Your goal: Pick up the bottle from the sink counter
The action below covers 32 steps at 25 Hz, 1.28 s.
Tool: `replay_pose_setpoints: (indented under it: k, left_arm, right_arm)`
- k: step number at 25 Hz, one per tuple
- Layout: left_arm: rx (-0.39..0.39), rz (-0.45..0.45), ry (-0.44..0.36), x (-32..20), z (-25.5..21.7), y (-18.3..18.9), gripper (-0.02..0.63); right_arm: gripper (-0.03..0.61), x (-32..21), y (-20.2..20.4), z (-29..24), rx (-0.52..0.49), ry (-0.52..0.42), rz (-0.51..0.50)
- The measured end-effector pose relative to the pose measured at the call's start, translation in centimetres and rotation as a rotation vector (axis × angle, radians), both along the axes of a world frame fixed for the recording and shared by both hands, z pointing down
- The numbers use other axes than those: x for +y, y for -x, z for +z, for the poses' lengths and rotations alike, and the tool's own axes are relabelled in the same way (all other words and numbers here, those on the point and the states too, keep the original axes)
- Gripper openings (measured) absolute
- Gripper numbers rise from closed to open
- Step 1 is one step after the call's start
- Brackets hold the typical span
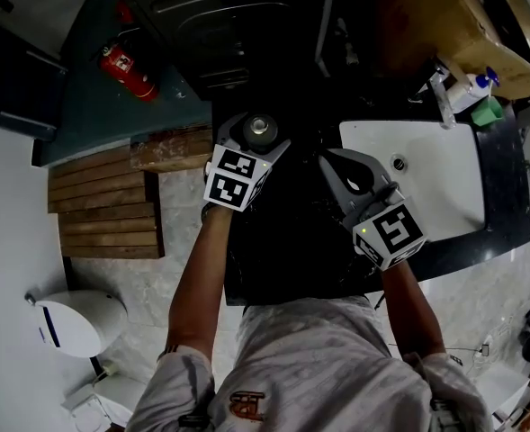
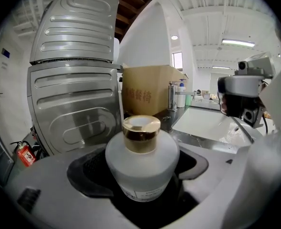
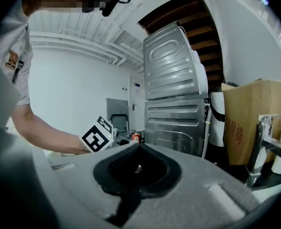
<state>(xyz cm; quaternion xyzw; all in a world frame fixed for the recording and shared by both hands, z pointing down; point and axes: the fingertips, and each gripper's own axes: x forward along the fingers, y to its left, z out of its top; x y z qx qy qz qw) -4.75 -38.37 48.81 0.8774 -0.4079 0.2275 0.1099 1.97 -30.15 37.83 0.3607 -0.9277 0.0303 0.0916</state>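
Okay, I'm holding the left gripper (image 2: 140,194) with its jaws spread wide around the frosted bottle (image 2: 141,161), pads not pressing it. The bottle is standing upright on the dark counter (image 1: 282,232) beside the sink (image 1: 426,187). My right gripper (image 3: 139,147) is hovering empty, jaws together.

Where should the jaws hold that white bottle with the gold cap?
Around the wide round body of the bottle, below the cap, level from the side. It stands upright, and the cap is narrow, so the body is probably safest.
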Motion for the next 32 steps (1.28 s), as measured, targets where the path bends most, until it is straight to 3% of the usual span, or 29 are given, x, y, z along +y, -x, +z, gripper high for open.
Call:
replay_pose_setpoints:
  k: [6,16,32]
  left_arm:
    - [0.005,0.029,0.024,-0.1,0.2,-0.4,0.336]
    - [0.003,0.020,0.025,0.4,0.2,-0.4,0.330]
    - [0.072,-0.028,-0.072,5.2,-6.5,-0.8,0.330]
  right_arm:
    - [0.002,-0.3,-0.6,0.2,-0.008,0.005,0.013]
    - [0.002,-0.4,-1.2,1.2,-0.014,0.029,0.030]
    - [0.002,1.0,-1.6,-0.6,-0.034,-0.014,0.024]
